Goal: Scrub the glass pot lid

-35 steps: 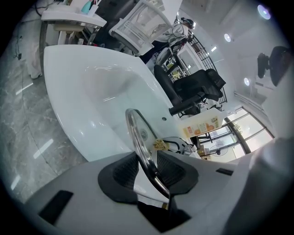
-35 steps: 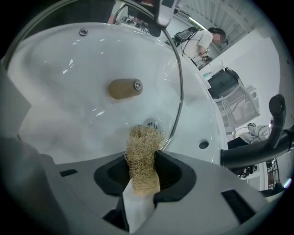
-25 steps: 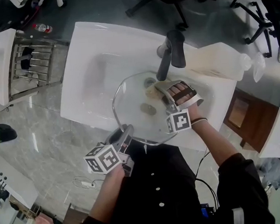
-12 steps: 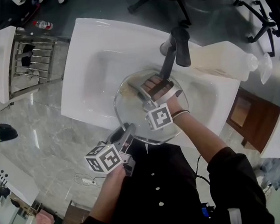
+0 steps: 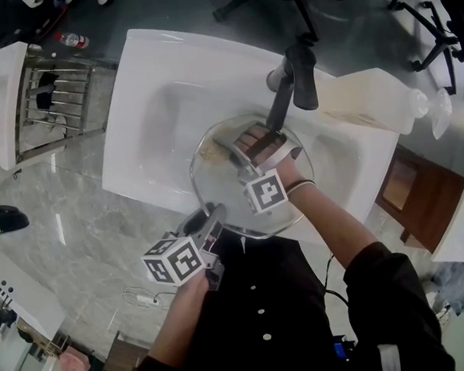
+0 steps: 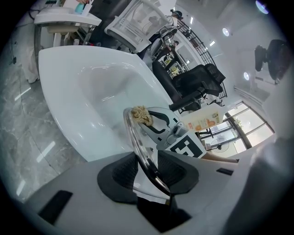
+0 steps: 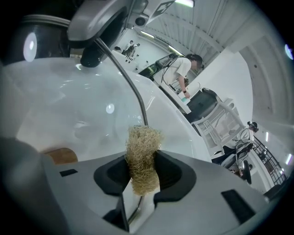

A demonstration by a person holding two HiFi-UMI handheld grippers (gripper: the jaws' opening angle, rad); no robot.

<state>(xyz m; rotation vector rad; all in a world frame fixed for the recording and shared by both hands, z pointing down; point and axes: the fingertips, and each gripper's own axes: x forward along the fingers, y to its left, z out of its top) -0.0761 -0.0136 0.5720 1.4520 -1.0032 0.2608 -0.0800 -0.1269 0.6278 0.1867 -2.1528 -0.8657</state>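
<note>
The round glass pot lid (image 5: 253, 195) with a metal rim is held tilted over the white sink (image 5: 147, 75). My left gripper (image 5: 209, 219) is shut on its near rim, which runs between the pads (image 6: 124, 172) in the left gripper view; its jaws have just been opening slightly, with the rim still between them. My right gripper (image 5: 227, 149) is shut on a tan loofah scrubber (image 5: 209, 149), pressed on the lid's upper-left part. In the right gripper view the loofah (image 7: 143, 156) stands between the jaws against the glass, the lid's wooden knob (image 7: 59, 155) at left.
A dark faucet (image 5: 288, 80) rises just behind the lid. A wire dish rack (image 5: 53, 99) stands left of the sink on the marble counter (image 5: 84, 232). A clear plastic bag (image 5: 369, 102) lies at the sink's right. Office chairs stand beyond.
My right gripper swept left across the lid with the loofah, from beside the faucet to the upper-left area, then nearly stopped. The left gripper and the lid stayed put.
</note>
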